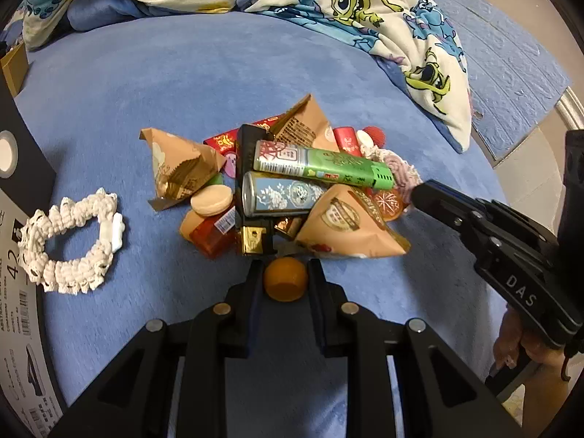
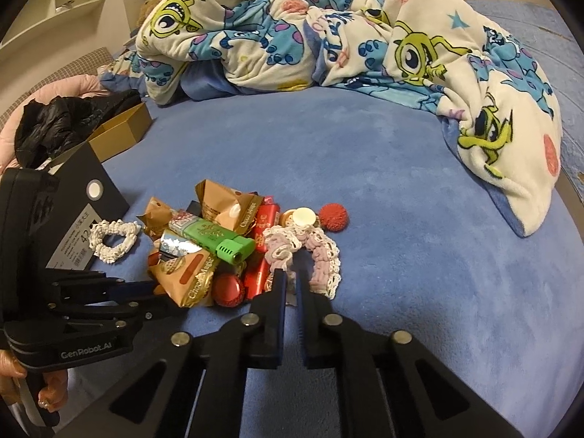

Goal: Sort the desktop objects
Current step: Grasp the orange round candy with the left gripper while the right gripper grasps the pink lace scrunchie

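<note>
On the blue plush bed [image 1: 146, 84] lies a jumbled heap of small things, with a crumpled cartoon-print fleece blanket [image 2: 328, 36] bunched behind it. Nearest the left tongs [image 1: 285, 270], a smooth, rounded orange cap [image 1: 285, 279] sits between the two black fingers, which close narrowly against its sides at the front edge of the heap. Just beyond it lie crinkly tan triangular snack packets [image 1: 350, 222], a shiny pale-blue floral can [image 1: 281, 197] and a glossy green tube [image 1: 325, 166] stacked crosswise, plus a flat round peach puff [image 1: 211, 200]. Well to the left, apart from the pile, a white crocheted scrunchie [image 1: 69, 248] forms a ruffled ring beside a black shoebox [image 2: 73, 211]. The right tongs [image 2: 289, 277] are nearly closed, pinching the frilly edge of a lilac lace scrunchie [image 2: 314, 252] at the heap's right side. Behind it rests a bumpy red ball [image 2: 333, 218].
</note>
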{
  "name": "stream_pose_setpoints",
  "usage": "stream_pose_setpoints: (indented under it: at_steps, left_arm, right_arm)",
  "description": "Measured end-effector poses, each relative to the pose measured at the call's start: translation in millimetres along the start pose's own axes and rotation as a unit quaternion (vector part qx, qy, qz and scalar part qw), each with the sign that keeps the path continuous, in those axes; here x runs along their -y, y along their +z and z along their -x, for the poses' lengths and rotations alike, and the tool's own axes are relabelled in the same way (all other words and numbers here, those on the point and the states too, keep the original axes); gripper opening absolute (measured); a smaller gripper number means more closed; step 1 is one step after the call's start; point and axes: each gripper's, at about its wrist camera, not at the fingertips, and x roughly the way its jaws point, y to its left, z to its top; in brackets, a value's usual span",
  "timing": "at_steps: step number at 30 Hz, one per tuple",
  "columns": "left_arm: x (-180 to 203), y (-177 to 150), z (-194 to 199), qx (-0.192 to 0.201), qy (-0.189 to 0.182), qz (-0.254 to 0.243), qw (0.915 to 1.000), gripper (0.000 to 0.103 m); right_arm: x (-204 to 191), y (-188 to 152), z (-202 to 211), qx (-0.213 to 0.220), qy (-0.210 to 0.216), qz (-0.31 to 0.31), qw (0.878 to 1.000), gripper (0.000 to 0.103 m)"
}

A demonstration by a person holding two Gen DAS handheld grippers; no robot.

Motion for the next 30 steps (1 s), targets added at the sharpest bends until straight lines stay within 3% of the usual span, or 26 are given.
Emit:
stream_pose_setpoints:
  at_steps: [5,10,17,30]
  left_arm:
    - [1.9,-2.0,3.7,0.001,-0.001,-0.008,1.0,0.024]
    - [1.4,-3.1,9.5,0.002,-0.004,-0.013,0.9999,0.024]
    - [2.8,-3.9,22.9,0.007,-0.002,-0.026,0.9996,0.024]
    - [5.7,-3.5,65.1,0.016,0.0,-0.047,0.9988,0.024]
  right_arm:
    - [-2.5,3.1,-4.0,-0.001,0.003,0.0,1.0,0.02]
    - [-7.3,4.7,-10.7,-0.009,0.005,0.005,1.0,0.02]
    - [-13.5,2.8,-15.8,-0.023,-0.004,0.012,1.0,0.01]
    - [-29.5,11.8,37.6,0.02,-0.008,0.018,1.0,0.009]
